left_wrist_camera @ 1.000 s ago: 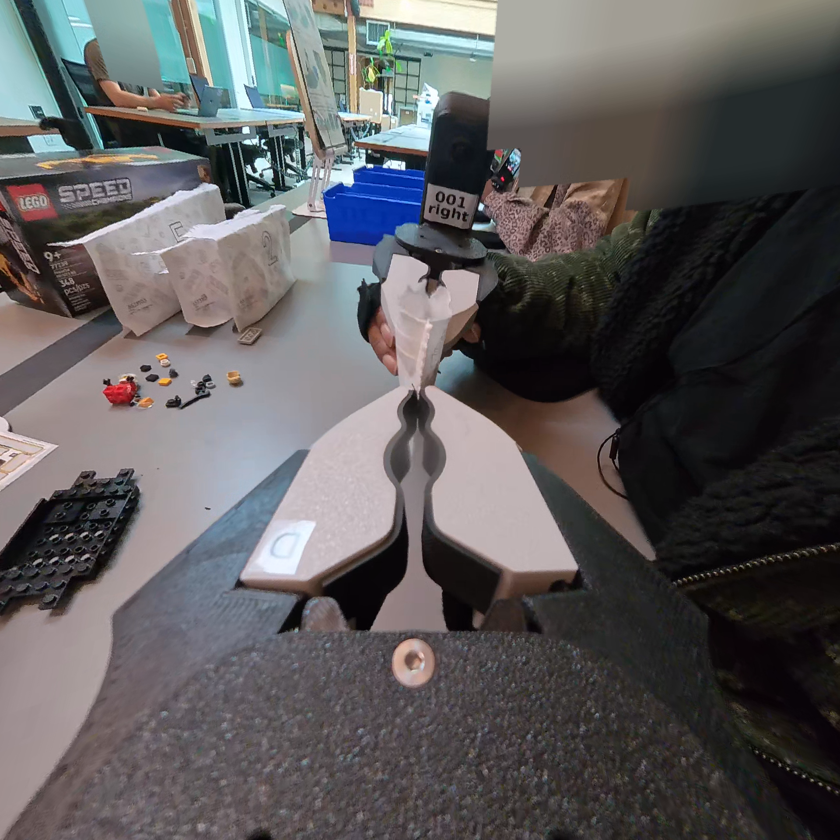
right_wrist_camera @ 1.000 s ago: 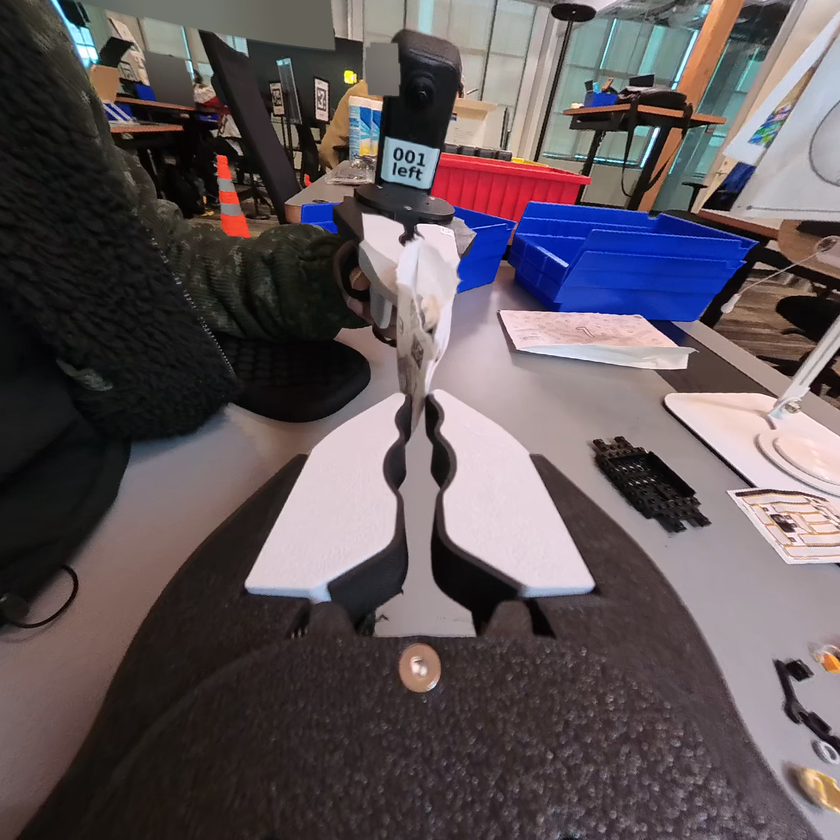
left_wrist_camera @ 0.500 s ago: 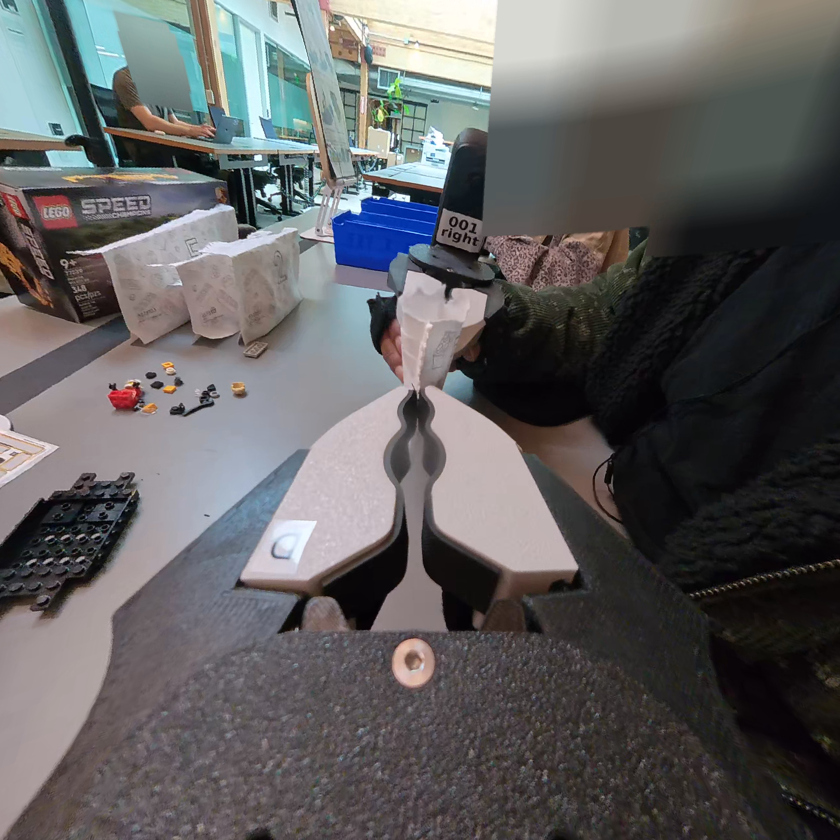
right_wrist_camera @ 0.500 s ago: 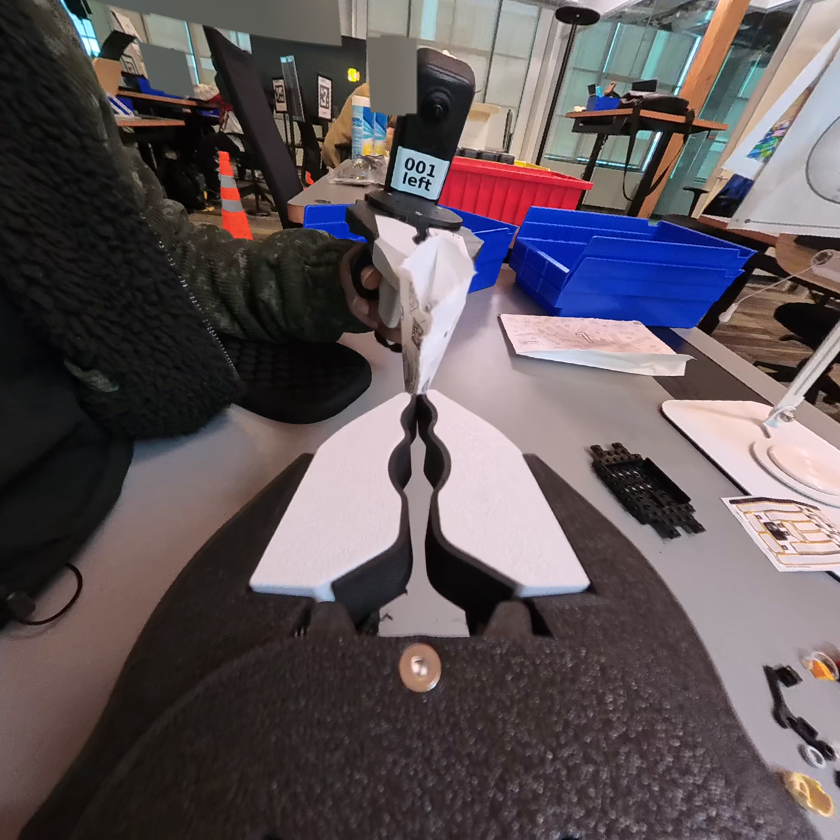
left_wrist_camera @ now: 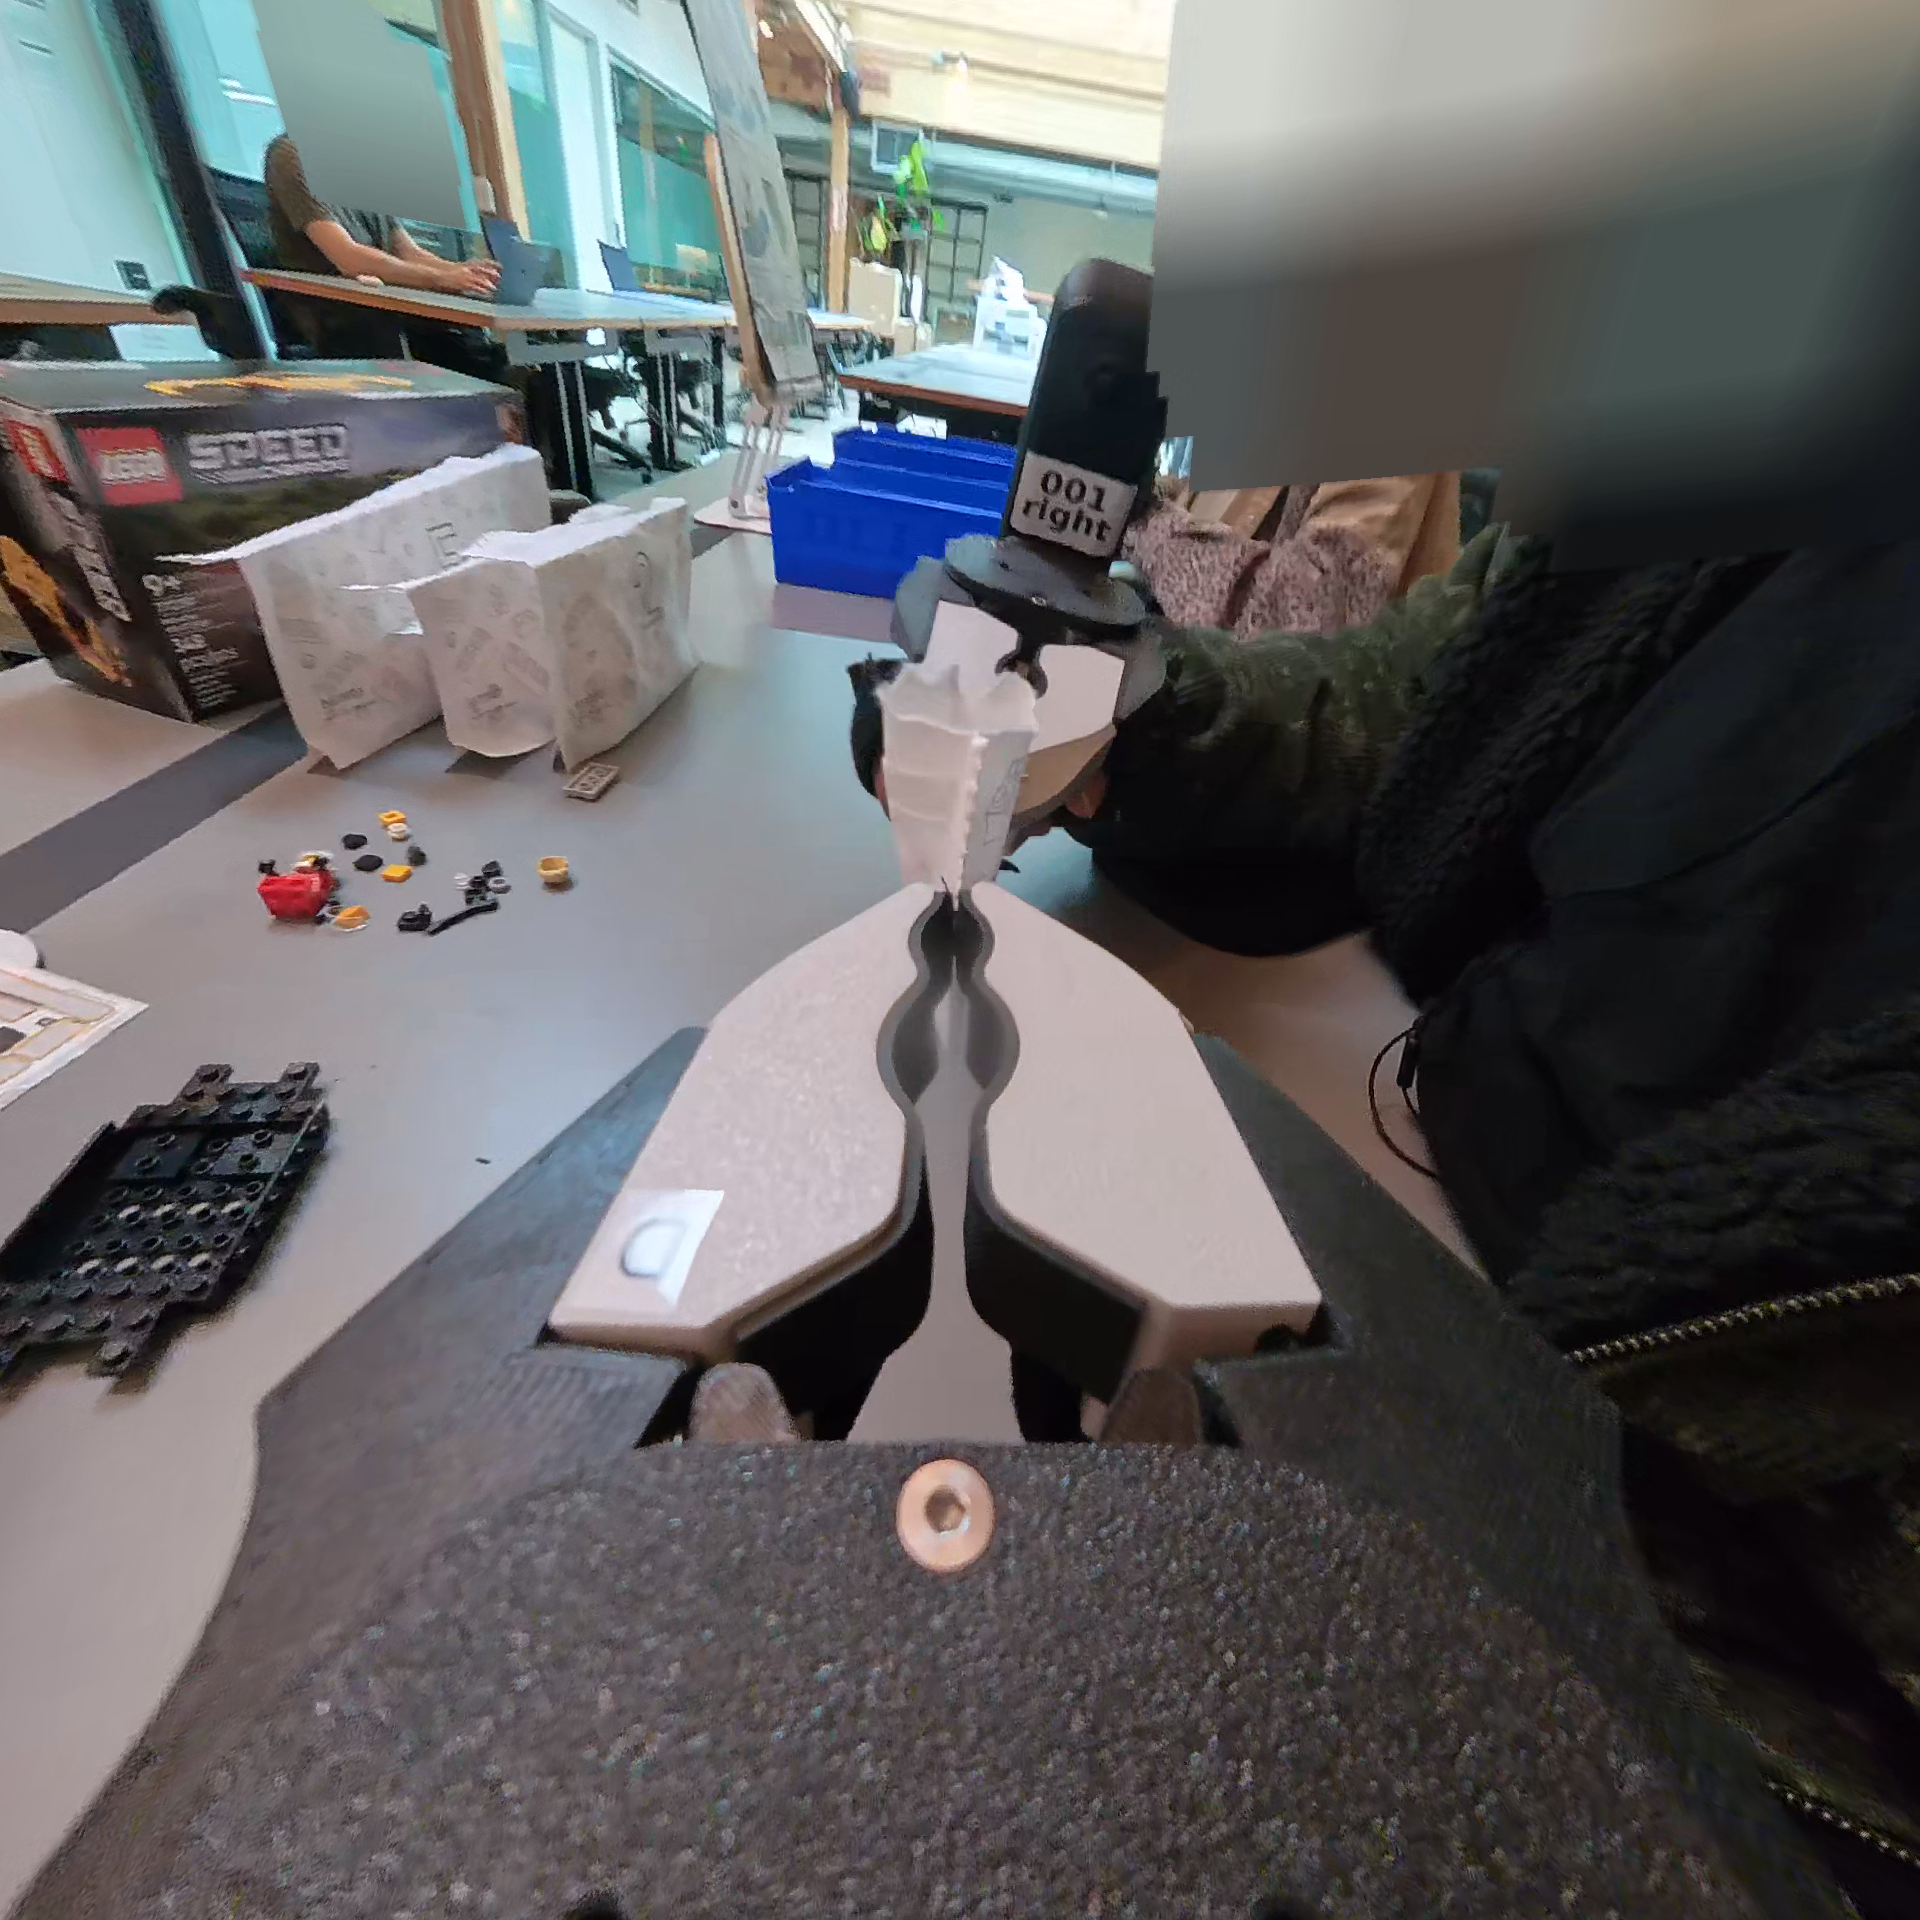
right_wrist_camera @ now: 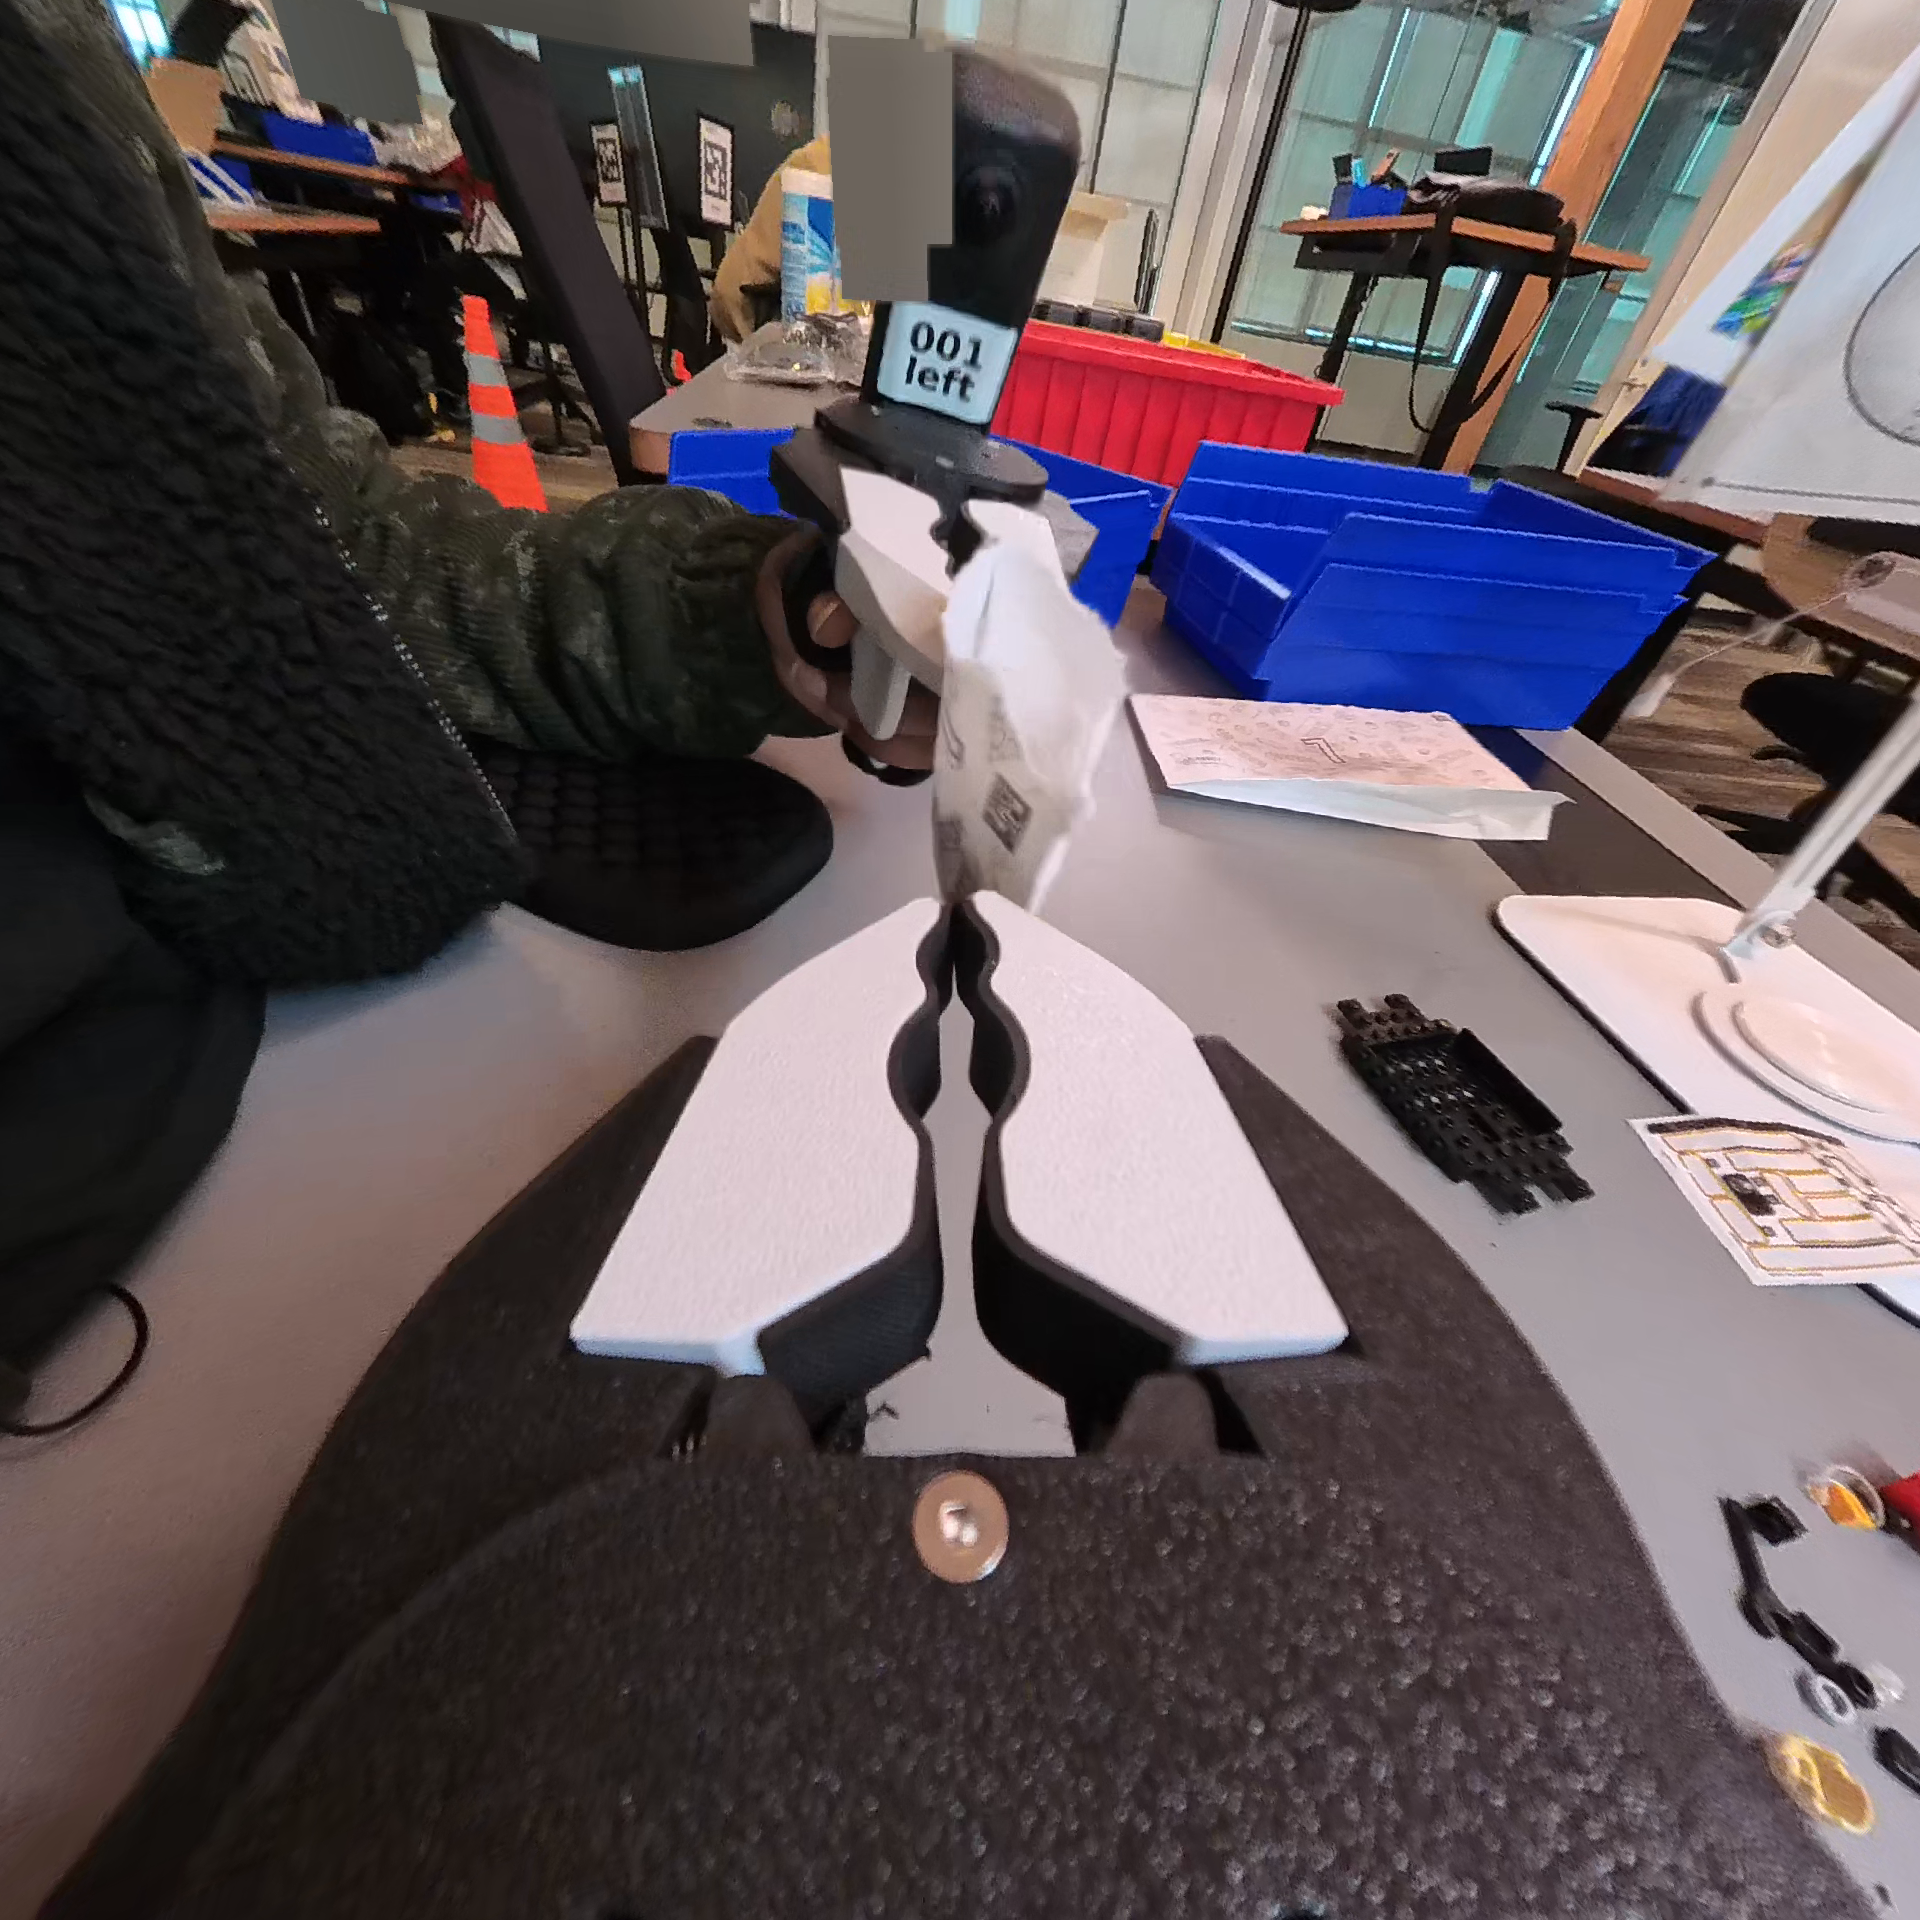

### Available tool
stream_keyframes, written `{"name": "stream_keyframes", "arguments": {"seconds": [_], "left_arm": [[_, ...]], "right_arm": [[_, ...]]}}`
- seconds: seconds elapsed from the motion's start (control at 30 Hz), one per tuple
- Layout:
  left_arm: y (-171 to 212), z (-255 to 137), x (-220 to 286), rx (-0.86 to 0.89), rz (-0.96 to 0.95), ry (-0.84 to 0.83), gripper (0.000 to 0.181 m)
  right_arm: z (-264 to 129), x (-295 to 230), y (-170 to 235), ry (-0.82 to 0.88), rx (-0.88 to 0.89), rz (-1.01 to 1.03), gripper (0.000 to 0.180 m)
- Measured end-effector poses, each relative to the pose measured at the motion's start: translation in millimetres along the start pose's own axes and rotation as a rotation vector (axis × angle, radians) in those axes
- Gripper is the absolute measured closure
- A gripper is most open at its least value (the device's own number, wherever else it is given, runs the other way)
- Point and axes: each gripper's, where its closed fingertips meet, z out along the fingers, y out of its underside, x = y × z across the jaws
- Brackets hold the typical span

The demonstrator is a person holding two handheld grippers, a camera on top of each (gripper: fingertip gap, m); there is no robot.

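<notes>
Two hand-held tools face each other above a grey desk [left_wrist_camera: 582, 1039], with a small white paper bag [left_wrist_camera: 951, 769] stretched between them, clear of the surface. The left tongs [left_wrist_camera: 951, 906] are pressed together on one corner of the bag. The right tongs [right_wrist_camera: 961, 909] are pressed together on the opposite end.

From the left tool:
- Small loose building pieces [left_wrist_camera: 405, 883] lie scattered at 10 o'clock.
- A black studded plate [left_wrist_camera: 156, 1205] lies at 8 o'clock.
- Three more white bags [left_wrist_camera: 468, 613] lean against a dark printed box [left_wrist_camera: 125, 499] at 11 o'clock.

From the right tool:
- A flat paper bag [right_wrist_camera: 1340, 758] lies at 2 o'clock.
- Blue bins [right_wrist_camera: 1434, 592] sit beyond the flat bag.
- A white lamp base [right_wrist_camera: 1683, 987] rests at 3 o'clock.
</notes>
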Motion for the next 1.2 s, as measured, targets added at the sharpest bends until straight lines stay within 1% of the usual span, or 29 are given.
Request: {"name": "stream_keyframes", "arguments": {"seconds": [0.07,0.23,0.3,0.33,0.37,0.4,0.43,0.47,0.5,0.53,0.6,0.67,0.7,0.8,0.87,0.9,0.93,0.97,1.0,1.07,1.13,1.17,1.2], "left_arm": [[1,2,2,-0.013,0.022,0.001,0.181],[-4,-5,-2,0.025,0.010,-0.015,0.181],[-5,-5,-1,0.029,0.012,-0.009,0.181],[-4,-4,0,0.027,0.013,-0.006,0.181],[-3,-2,1,0.023,0.014,-0.003,0.181],[-2,1,2,0.016,0.015,0.003,0.181],[0,3,4,0.008,0.017,0.009,0.181],[2,6,5,0.000,0.019,0.016,0.181],[5,7,5,-0.012,0.023,0.017,0.181],[6,7,4,-0.017,0.030,0.007,0.181],[7,6,2,-0.027,0.031,0.000,0.181],[16,6,0,-0.074,0.043,-0.012,0.181],[19,5,-2,-0.091,0.041,-0.017,0.176],[22,7,-2,-0.109,0.039,-0.017,0.156],[28,12,1,-0.146,0.061,-0.016,0.151],[31,14,3,-0.159,0.069,-0.013,0.151],[32,16,3,-0.167,0.076,-0.015,0.159],[32,16,3,-0.167,0.088,-0.020,0.173],[32,15,2,-0.174,0.097,-0.028,0.180],[36,13,-1,-0.200,0.088,-0.042,0.181],[35,13,-2,-0.189,0.075,-0.039,0.181],[35,13,-2,-0.183,0.071,-0.038,0.181],[35,12,-2,-0.177,0.069,-0.035,0.181]], "right_arm": [[-1,1,1,0.004,-0.001,-0.002,0.180],[-13,10,-5,0.028,0.029,0.020,0.180],[-13,18,-5,0.061,0.030,0.058,0.154],[-11,18,-5,0.057,0.028,0.084,0.144],[-7,16,-6,0.051,0.038,0.103,0.139],[-3,12,-8,0.041,0.052,0.111,0.139],[1,8,-10,0.033,0.056,0.108,0.140],[4,7,-9,0.042,0.044,0.095,0.153],[4,8,-8,0.060,0.035,0.068,0.175],[2,7,-10,0.055,0.045,0.046,0.179],[0,3,-9,0.011,0.032,0.060,0.180],[0,3,1,0.011,-0.005,0.046,0.180],[-1,4,5,0.014,-0.019,0.051,0.180],[1,5,11,0.007,-0.036,0.062,0.179],[2,3,13,-0.003,-0.044,0.064,0.180],[3,2,15,-0.008,-0.051,0.066,0.180],[4,2,18,-0.006,-0.063,0.067,0.180],[5,2,22,-0.003,-0.078,0.065,0.178],[7,2,24,-0.004,-0.092,0.065,0.176],[8,2,28,0.000,-0.111,0.068,0.168],[9,2,28,0.009,-0.111,0.067,0.161],[9,2,28,0.010,-0.112,0.062,0.162],[9,1,27,0.001,-0.110,0.051,0.177]]}}
